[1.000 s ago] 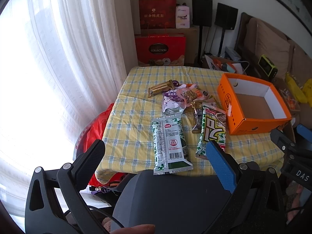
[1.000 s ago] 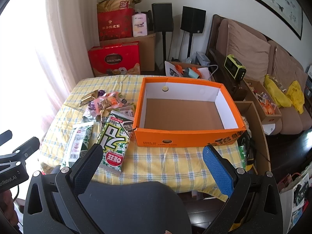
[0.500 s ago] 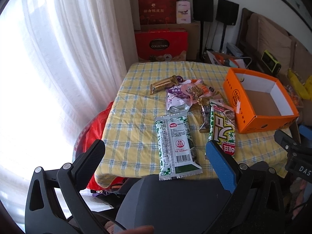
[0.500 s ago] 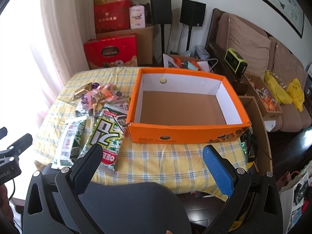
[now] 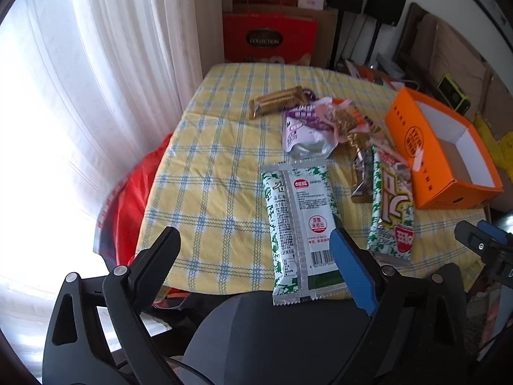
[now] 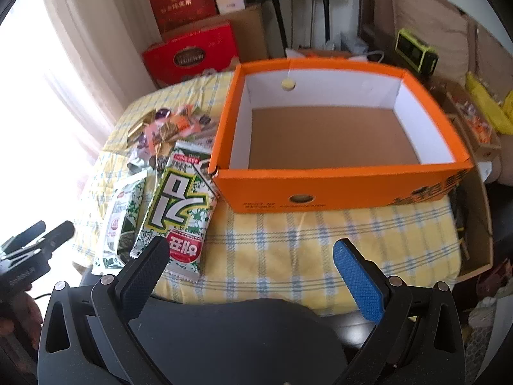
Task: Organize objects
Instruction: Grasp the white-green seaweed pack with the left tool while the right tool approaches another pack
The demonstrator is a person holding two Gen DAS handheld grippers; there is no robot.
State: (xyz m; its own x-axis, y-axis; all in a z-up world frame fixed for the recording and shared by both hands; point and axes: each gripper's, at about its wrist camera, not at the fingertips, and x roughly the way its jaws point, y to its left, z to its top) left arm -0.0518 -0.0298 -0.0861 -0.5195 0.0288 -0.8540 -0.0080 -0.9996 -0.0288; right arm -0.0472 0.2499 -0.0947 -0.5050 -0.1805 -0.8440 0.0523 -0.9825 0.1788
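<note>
Left wrist view: the left gripper (image 5: 253,247) is wide open with nothing in it, and its jaws have just been closing a little. It hangs over the long green-and-white plastic snack packet (image 5: 299,221) at the near edge of the yellow checked tablecloth (image 5: 211,173). Best to come down straight over the packet's middle, then squeeze. A red gift box (image 5: 267,40) reads "COLLECTION".

Right wrist view: the right gripper (image 6: 250,255) is open and empty. The empty orange cardboard box (image 6: 340,189) sits toward the right edge. The green packet with big yellow letters (image 6: 179,205) lies just beside the box.

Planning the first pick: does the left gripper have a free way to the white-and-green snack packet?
Probably yes: the left gripper is open, and the white-and-green snack packet lies flat, uncovered, at the table's near edge.
</note>
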